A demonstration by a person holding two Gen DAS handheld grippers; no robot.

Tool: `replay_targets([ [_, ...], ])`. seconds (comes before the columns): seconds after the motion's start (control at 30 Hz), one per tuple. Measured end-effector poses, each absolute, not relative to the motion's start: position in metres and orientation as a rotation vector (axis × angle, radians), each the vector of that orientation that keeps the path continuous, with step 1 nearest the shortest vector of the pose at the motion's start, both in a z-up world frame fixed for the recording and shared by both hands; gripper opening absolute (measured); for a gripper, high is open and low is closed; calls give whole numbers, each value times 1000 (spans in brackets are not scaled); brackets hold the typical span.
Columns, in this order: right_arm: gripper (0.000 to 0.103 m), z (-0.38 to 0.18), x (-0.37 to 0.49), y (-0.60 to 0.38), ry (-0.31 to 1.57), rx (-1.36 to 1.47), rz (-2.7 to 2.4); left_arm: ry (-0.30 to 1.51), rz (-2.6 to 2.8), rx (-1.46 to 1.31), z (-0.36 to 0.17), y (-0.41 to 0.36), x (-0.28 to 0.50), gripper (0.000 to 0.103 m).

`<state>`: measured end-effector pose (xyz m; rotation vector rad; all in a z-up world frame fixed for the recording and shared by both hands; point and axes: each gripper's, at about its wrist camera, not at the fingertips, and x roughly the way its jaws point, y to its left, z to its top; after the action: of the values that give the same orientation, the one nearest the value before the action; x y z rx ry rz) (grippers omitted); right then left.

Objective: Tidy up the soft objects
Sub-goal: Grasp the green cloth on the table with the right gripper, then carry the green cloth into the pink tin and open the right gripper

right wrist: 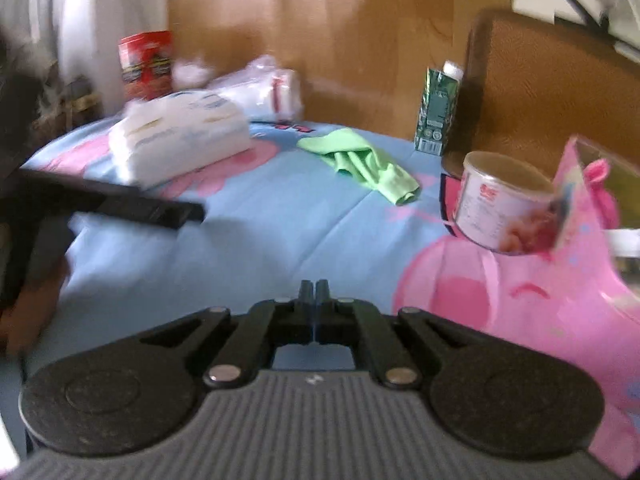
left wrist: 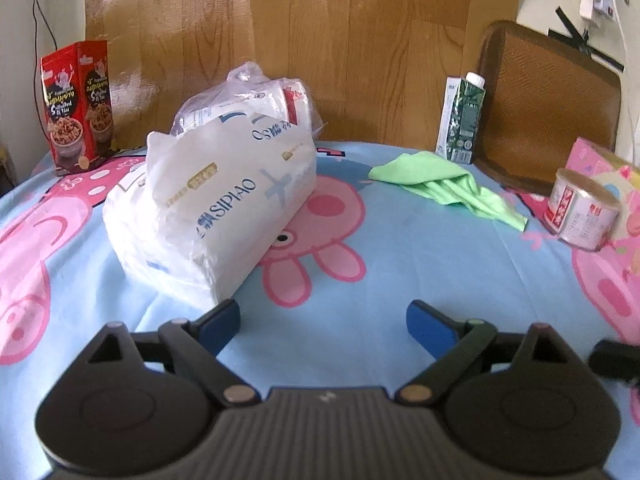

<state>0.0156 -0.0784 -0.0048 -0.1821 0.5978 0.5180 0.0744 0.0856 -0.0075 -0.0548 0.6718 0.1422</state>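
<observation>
Left of centre in the left wrist frame, your tissue pack (left wrist: 208, 212) lies just beyond your wide, empty left gripper (left wrist: 322, 326); its slack wrapper could slip. Your right gripper (right wrist: 315, 292) is closed, empty.

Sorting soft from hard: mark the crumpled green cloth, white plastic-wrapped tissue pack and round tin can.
crumpled green cloth (left wrist: 448, 188), left wrist view, middle folds
white plastic-wrapped tissue pack (left wrist: 224, 208), left wrist view, printed side
round tin can (right wrist: 500, 212), right wrist view, label

A white plastic-wrapped tissue pack (left wrist: 212, 216) lies on its side, a clear bag of white packs (left wrist: 256, 96) touching behind it; a crumpled green cloth (left wrist: 448, 186) lies well apart.
</observation>
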Motion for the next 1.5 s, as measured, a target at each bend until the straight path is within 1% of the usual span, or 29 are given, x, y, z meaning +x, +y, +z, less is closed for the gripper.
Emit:
replay_targets([
  [0.1,6,-1,21,-81,563,-188,486,681,152,-29,-8,81,75,96],
  [0.17,19,6,44,-80,541,-146,453,675,156,-38,-8,82,73,96],
  [0.23,48,10,78,-76,549,-66,457,672,162,-57,-8,85,73,96],
  [0.3,59,8,114,-66,567,-18,441,672,168,-56,-8,85,73,96],
  [0.37,63,2,148,-55,599,0,408,676,175,-43,-8,83,75,96],
  [0.43,80,-6,179,-43,639,4,360,678,176,-42,-8,83,75,96],
  [0.47,82,-9,189,-40,663,11,353,679,174,-44,-8,84,76,96],
  [0.5,82,-12,199,-36,690,23,340,679,173,-45,-8,84,76,96],
  [0.53,77,-14,203,-33,672,22,313,679,172,-45,-9,84,76,96],
  [0.57,64,-14,206,-28,672,1,294,679,171,-46,-9,85,76,96],
  [0.6,21,-14,205,-24,662,-36,280,677,169,-49,-9,85,76,96],
  [0.63,7,-13,202,-22,653,-66,272,676,167,-54,-8,86,76,96],
  [0.73,7,-8,186,-37,668,-26,327,675,163,-57,-8,87,76,96],
  [0.83,7,-2,148,-58,665,-12,399,669,149,-72,-7,89,74,97],
  [1.07,8,0,7,-116,598,-136,430,656,53,-106,-4,91,66,96],
  [1.17,9,-4,-37,-147,553,-142,354,664,-78,-222,5,78,56,95],
  [1.23,13,-9,-51,-160,528,-160,296,651,-192,-252,14,57,47,95],
  [1.27,16,-11,-55,-165,526,-156,279,645,-241,-232,19,43,43,94],
  [1.33,38,-17,-57,-173,540,-99,287,652,-318,-155,25,10,37,86],
  [1.37,42,-18,-56,-176,542,-69,292,668,-347,-120,24,-6,36,84],
  [1.4,45,-21,-54,-178,538,-44,295,686,-367,-93,23,-18,36,79],
  [1.43,45,-22,-53,-176,530,-35,292,708,-380,-72,19,-29,37,73],
  [1.47,45,-24,-53,-174,520,-37,288,734,-387,-59,16,-38,40,71],
  [1.5,45,-25,-54,-172,512,-44,286,764,-389,-56,10,-46,45,66],
])
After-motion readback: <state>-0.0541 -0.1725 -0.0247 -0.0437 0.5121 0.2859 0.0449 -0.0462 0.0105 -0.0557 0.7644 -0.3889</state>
